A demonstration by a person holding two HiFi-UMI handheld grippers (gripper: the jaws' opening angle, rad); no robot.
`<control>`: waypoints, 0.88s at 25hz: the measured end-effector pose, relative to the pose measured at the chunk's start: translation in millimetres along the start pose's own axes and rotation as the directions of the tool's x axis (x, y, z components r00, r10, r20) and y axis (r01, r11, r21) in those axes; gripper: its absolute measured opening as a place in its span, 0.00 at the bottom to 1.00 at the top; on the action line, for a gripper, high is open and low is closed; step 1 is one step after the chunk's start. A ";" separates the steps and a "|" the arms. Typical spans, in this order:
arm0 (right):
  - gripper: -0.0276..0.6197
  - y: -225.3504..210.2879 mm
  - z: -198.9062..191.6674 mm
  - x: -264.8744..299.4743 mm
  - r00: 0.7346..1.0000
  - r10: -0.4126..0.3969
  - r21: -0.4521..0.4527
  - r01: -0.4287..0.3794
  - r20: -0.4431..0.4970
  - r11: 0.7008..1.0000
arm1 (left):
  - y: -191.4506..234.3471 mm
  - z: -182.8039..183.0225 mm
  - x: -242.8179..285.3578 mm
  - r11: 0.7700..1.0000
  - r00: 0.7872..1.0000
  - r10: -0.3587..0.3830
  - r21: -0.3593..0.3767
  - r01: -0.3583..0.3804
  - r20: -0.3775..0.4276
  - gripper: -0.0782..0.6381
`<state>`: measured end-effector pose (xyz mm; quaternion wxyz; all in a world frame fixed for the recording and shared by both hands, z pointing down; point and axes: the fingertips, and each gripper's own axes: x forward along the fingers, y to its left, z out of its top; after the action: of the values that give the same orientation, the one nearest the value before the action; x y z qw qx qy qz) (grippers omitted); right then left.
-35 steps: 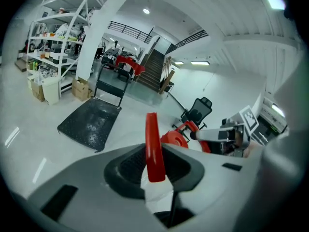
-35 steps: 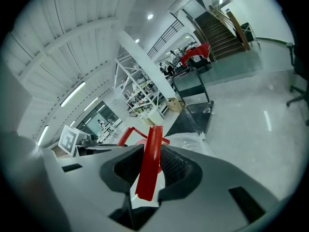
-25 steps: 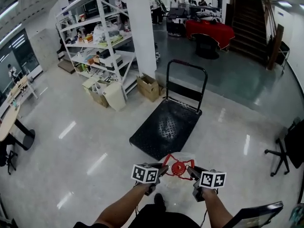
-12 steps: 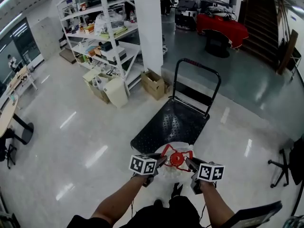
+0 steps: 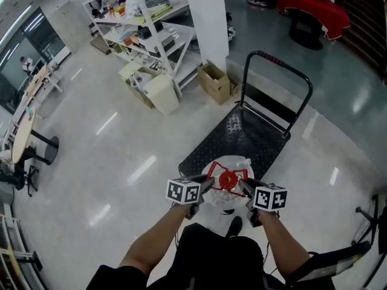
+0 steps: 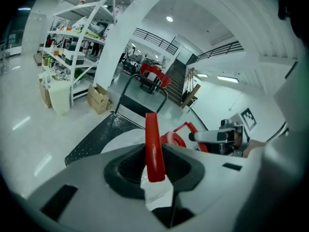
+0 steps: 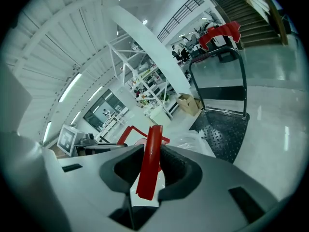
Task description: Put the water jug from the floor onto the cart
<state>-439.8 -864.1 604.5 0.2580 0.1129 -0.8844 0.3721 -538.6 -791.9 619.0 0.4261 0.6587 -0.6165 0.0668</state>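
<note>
The water jug (image 5: 225, 197), clear with a red cap and a red carrying frame, hangs between my two grippers over the near edge of the black cart (image 5: 248, 139). From the left, my left gripper (image 5: 207, 185) is shut on a red handle bar (image 6: 151, 146) of the jug. My right gripper (image 5: 244, 187) is shut on the opposite red bar (image 7: 149, 161). Each gripper view shows the other gripper across the jug: the right gripper (image 6: 215, 137) and the left gripper (image 7: 96, 149). The cart's push handle (image 5: 279, 63) stands at its far end.
A white shelving rack (image 5: 151, 29) full of goods, a white bin (image 5: 163, 93) and a cardboard box (image 5: 216, 80) stand left of the cart beside a white pillar (image 5: 208, 23). A chair base (image 5: 373, 216) is at the right, a red-covered table (image 5: 314, 11) far behind.
I have walked toward the cart with the jug in both grippers. The jug went from over bare floor short of the cart to over its near edge. Both grips held.
</note>
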 end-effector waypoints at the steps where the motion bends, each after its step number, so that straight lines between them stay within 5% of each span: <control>1: 0.20 -5.2 5.7 12.3 1.000 -0.002 -0.003 0.002 -0.008 1.000 | 10.9 2.8 7.9 1.000 1.000 0.008 -0.011 -0.008 -0.008 0.22; 14: 0.20 -65.0 50.6 127.3 0.993 -0.096 0.100 0.102 -0.064 0.990 | 118.9 44.5 90.9 0.999 0.992 -0.028 -0.044 0.023 -0.121 0.22; 22: 0.20 -98.2 33.4 182.4 0.982 -0.152 0.113 0.164 -0.109 0.980 | 170.1 23.8 129.8 0.997 0.982 -0.030 -0.071 0.017 -0.185 0.22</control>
<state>-567.2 -957.9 742.2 0.3232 0.1797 -0.8345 0.4085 -666.9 -884.3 765.2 0.5051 0.6416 -0.5683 0.1019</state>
